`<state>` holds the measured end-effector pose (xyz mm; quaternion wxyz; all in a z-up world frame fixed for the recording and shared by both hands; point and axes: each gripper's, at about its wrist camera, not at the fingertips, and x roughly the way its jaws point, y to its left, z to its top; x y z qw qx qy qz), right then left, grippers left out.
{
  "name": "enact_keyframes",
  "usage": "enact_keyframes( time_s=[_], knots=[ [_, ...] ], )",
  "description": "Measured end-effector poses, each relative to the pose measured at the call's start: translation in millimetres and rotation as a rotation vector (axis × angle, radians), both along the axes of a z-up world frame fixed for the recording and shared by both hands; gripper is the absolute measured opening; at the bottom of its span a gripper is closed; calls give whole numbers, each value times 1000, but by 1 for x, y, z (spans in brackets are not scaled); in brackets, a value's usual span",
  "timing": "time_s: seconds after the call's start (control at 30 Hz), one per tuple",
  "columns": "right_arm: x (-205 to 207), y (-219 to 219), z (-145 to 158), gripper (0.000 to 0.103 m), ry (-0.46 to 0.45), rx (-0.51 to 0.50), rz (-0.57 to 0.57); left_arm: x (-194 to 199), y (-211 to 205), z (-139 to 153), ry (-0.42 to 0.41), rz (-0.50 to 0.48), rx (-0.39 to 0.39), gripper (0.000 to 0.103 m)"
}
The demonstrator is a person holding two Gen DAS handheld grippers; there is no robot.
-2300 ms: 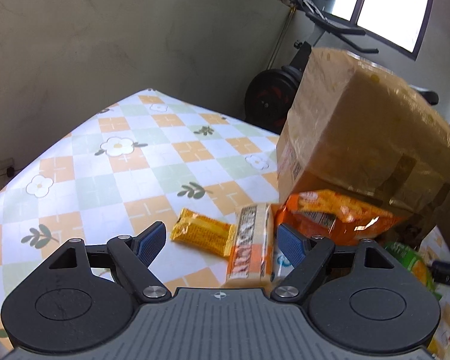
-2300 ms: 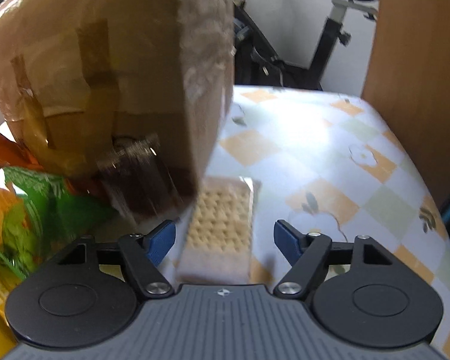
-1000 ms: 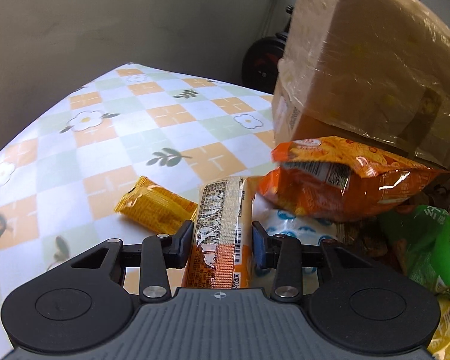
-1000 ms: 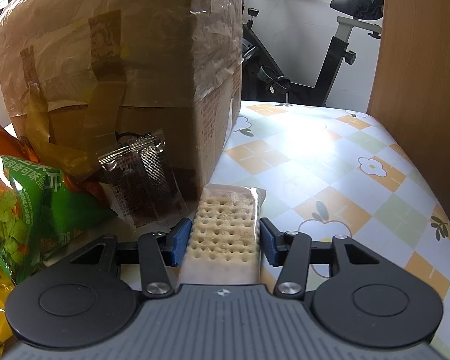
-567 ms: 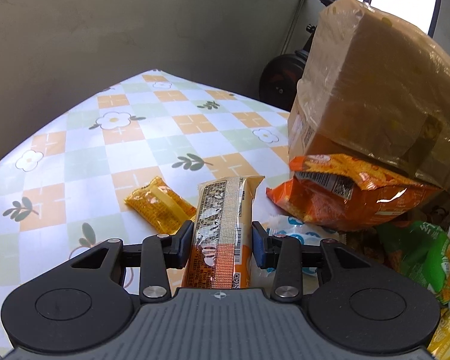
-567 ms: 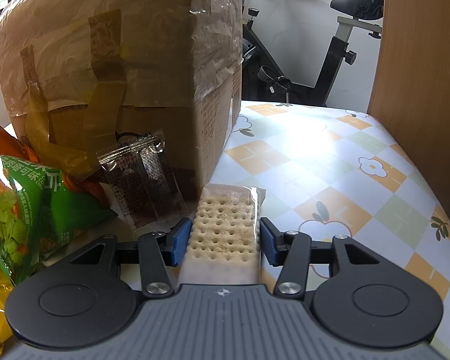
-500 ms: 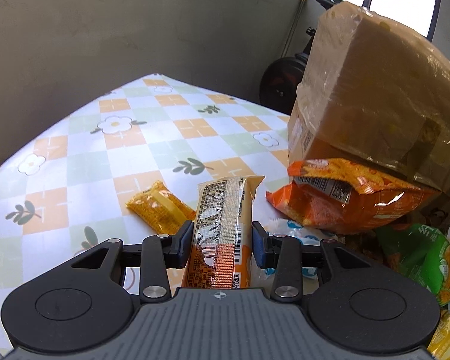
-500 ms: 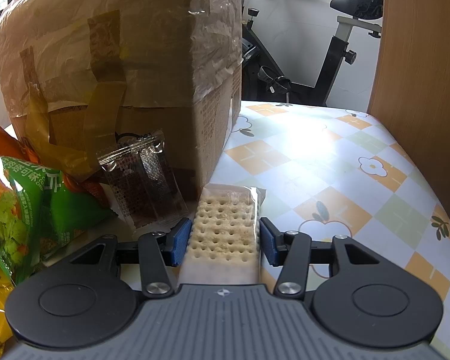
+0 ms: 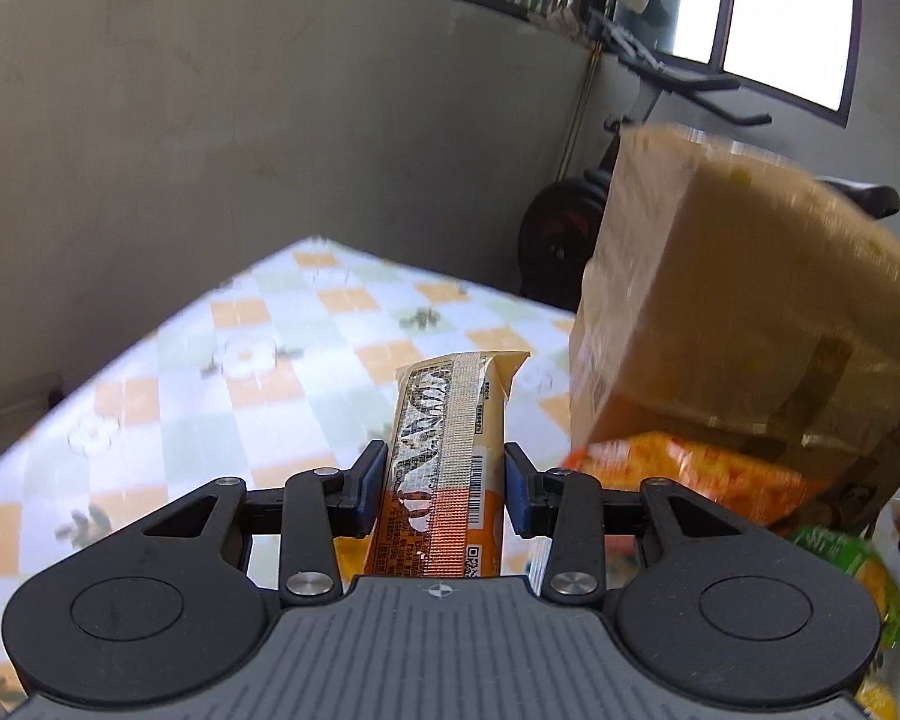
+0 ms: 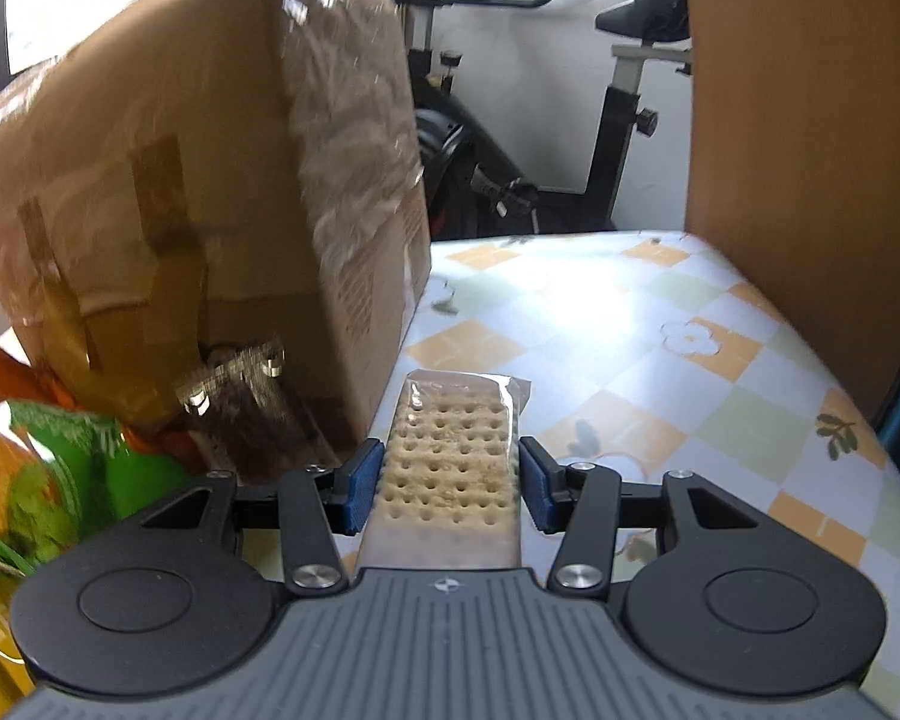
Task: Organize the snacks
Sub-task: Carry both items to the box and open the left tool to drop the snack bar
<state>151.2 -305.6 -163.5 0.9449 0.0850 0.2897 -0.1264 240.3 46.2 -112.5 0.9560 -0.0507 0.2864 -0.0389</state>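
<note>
The left tongs (image 9: 444,495) pinch a long wafer packet (image 9: 450,456) across its narrow width, near its lower half, so its sealed upper end sticks out forward above the checked table (image 9: 282,360); the right tongs (image 10: 444,486) likewise pinch a clear cracker pack (image 10: 450,468) by its long sides, lifted over the table's right part beside the tall cardboard box (image 10: 210,210). Both packs look light and fairly stiff, yet their contents are probably brittle, so a hold on the flat long edges near the middle seems safest, with only a modest squeeze; the glossy film may slip if the pack tilts. The wafer packet is tan with dark lettering along a silvery strip, an orange band and a barcode at the near end. The cracker pack shows pale, dotted biscuits through transparent wrap, with a crimped seal at the far end. An orange chip bag (image 9: 690,474) lies against the foot of the box, a green bag (image 10: 60,468) near it, and a small dark sachet (image 10: 240,408) leans on the box
</note>
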Motion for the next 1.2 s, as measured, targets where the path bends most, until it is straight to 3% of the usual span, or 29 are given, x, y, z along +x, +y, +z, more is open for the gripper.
enact_keyframes(
  time_s=[0.6, 0.87, 1.03, 1.2],
  knots=[
    [-4, -2, 113, 51, -300, -75, -17, 15, -49, 99, -249, -163, -53, 42],
    [35, 24, 172, 51, -417, -143, 135, 48, -93, 130, -314, -245, -99, 42],
    [79, 40, 185, 51, -422, -123, 235, 83, -123, 135, -295, -282, -98, 42],
    [122, 50, 173, 51, -344, -110, 280, 106, -138, 127, -258, -300, -71, 42]
  ],
)
